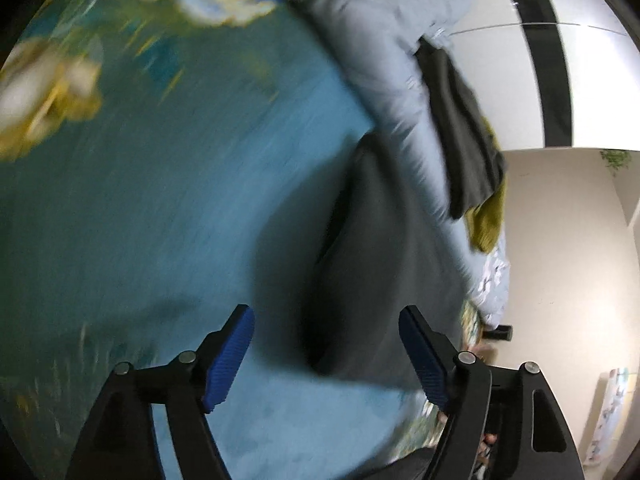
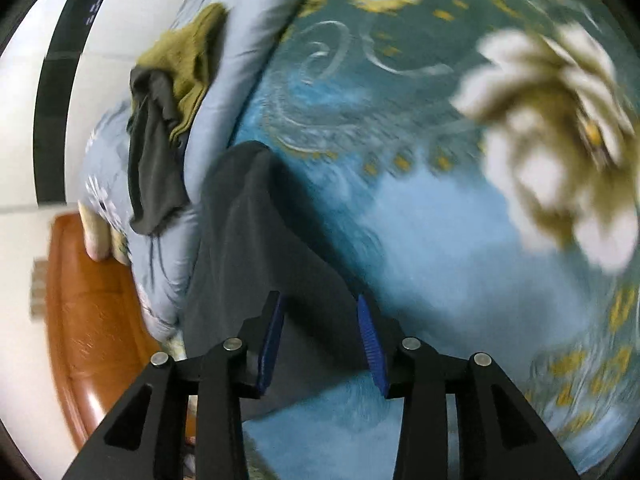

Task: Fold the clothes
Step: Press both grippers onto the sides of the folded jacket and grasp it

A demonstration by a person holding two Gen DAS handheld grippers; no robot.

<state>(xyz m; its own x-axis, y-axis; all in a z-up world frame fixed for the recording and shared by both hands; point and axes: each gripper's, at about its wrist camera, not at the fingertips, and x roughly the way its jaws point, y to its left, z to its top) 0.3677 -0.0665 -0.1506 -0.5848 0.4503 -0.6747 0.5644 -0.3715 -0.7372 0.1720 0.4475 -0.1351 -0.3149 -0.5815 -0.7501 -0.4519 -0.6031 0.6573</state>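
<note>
Left wrist view: the left gripper [image 1: 326, 354] has its jaws wide apart, holding nothing, above a dark grey garment [image 1: 376, 272] lying on a blue floral bedspread [image 1: 160, 200].

Right wrist view: the right gripper [image 2: 320, 340] has its jaws partly open over the same garment [image 2: 256, 240], gripping nothing.

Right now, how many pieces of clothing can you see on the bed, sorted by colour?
Dark grey cloth garments: 2, one spread flat on the blue flowered bedsheet below the grippers, one draped over the pale blue quilt
Olive-green knitted garments: 1, bunched on the quilt beside it
Total: 3
</note>
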